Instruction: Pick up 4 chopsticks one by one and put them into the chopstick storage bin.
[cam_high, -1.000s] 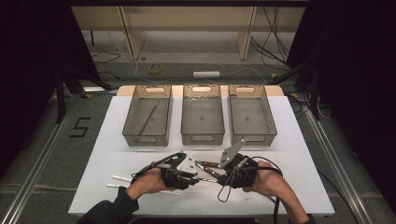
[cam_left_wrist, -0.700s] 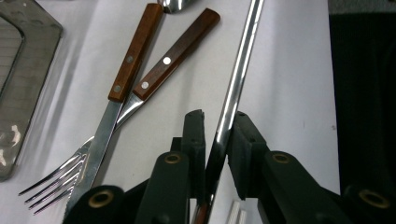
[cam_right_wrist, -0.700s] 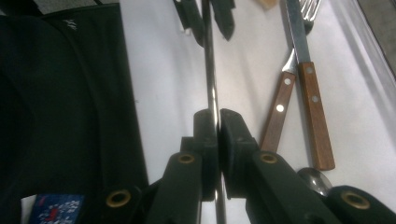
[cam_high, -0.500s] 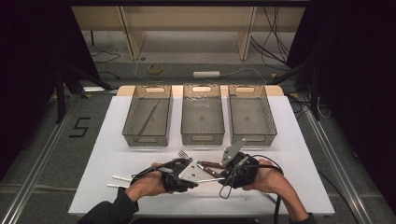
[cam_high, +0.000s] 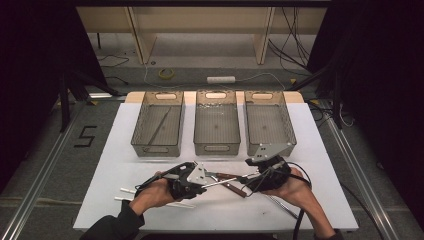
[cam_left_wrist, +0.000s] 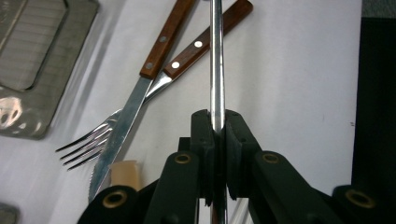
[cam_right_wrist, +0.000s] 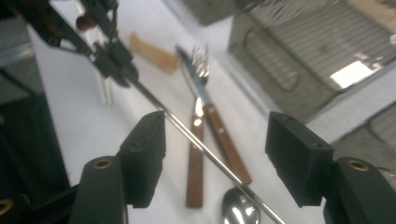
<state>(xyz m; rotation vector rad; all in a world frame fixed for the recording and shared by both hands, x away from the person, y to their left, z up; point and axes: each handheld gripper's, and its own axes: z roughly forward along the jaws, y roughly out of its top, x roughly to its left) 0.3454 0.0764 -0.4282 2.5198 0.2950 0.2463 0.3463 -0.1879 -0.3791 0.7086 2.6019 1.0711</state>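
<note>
- spoon (cam_left_wrist: 216, 60) is clamped by its handle in the left gripper (cam_left_wrist: 216, 128), bowl toward 3 o'clock, above the table (cam_high: 325, 165).
- right gripper (cam_right_wrist: 215, 154) jaws have just been opening; they stand apart around the handle.
- risk: thin handle may pivot in the pads and drop onto the knife (cam_left_wrist: 140, 88) and fork (cam_left_wrist: 154, 88).
- both forearms enter from 6 o'clock, grippers angled inward.

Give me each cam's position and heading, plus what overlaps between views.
High view: above the person's side, looking forward and down on the white table and three bins; both hands, left gripper, right gripper.
Left gripper view: along its shut jaws clamping the spoon.
Right gripper view: along its jaws, which have just been opening, the spoon between them; the left gripper beyond.
Shared: spoon, wooden-handled fork, knife.
</note>
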